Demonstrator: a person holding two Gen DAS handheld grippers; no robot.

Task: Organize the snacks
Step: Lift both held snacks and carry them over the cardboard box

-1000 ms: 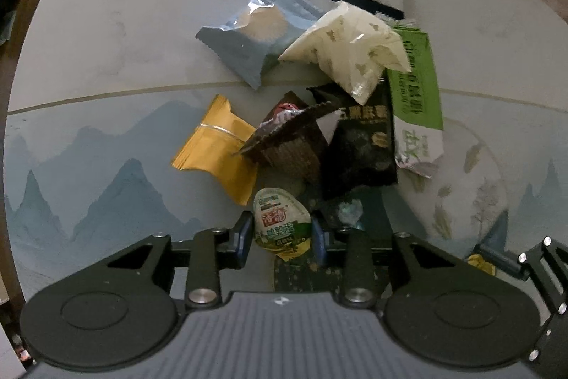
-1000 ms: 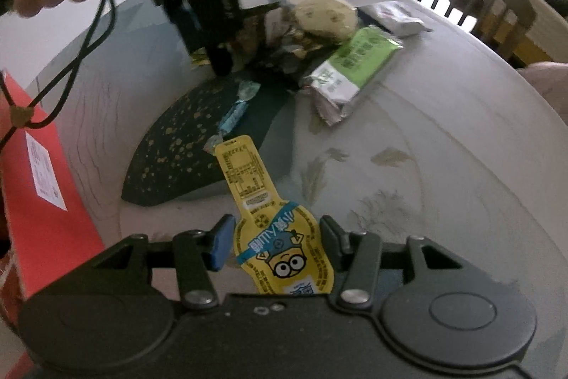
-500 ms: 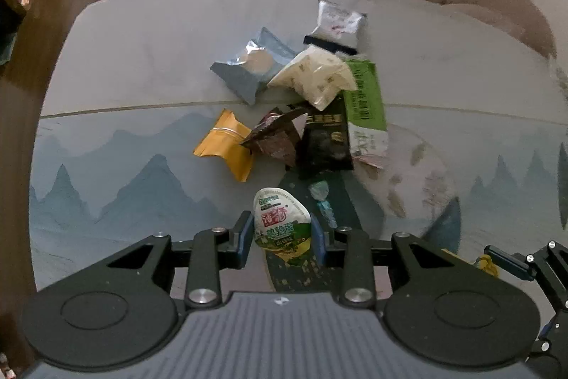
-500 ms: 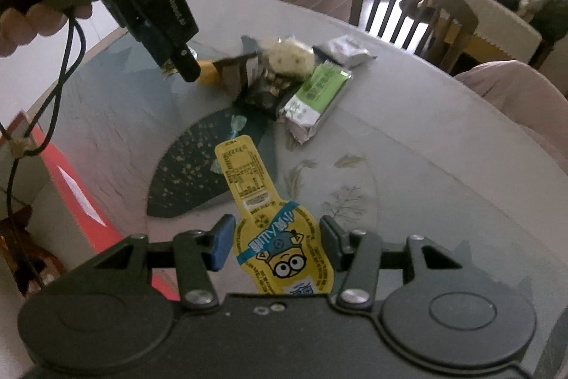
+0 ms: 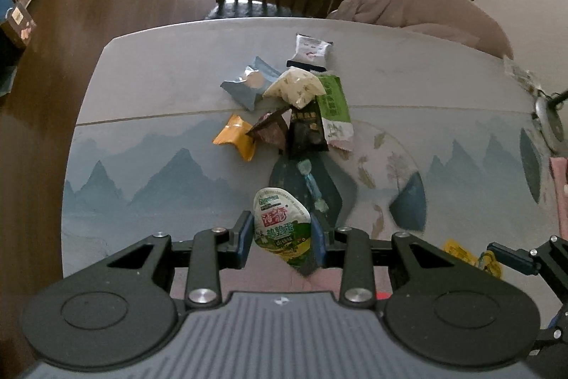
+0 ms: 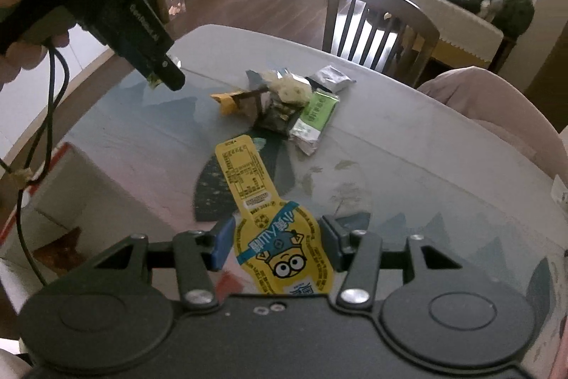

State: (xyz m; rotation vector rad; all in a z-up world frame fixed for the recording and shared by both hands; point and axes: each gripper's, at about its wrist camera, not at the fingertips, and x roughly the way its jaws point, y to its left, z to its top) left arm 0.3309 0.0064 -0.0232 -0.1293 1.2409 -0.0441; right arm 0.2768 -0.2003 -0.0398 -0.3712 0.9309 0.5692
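Note:
My left gripper [image 5: 282, 235] is shut on a green and white jelly cup [image 5: 282, 224] and holds it high above the table's near side. My right gripper [image 6: 278, 245] is shut on a yellow minion snack pack [image 6: 280, 251], also lifted. A pile of snack packets lies mid-table: an orange one [image 5: 234, 136], a grey-blue one [image 5: 248, 82], a cream one [image 5: 296, 87], a green one [image 5: 333, 111], a black one [image 5: 307, 130] and a white one [image 5: 310, 50]. The pile also shows in the right wrist view [image 6: 280, 102]. The left gripper's body [image 6: 142, 34] hangs above the table there.
An open red and white cardboard box [image 6: 46, 201] stands at the table's near left edge. The round table [image 5: 149, 66] has a painted mountain cloth. A small wrapped candy [image 5: 310, 182] lies near the pile. Wooden chairs [image 6: 376, 20] and a pink cushion [image 5: 419, 6] stand on the far side.
Both grippers have risen and pulled back from the pile, each still holding its snack. The pile looks smaller and more of the room and the box shows.

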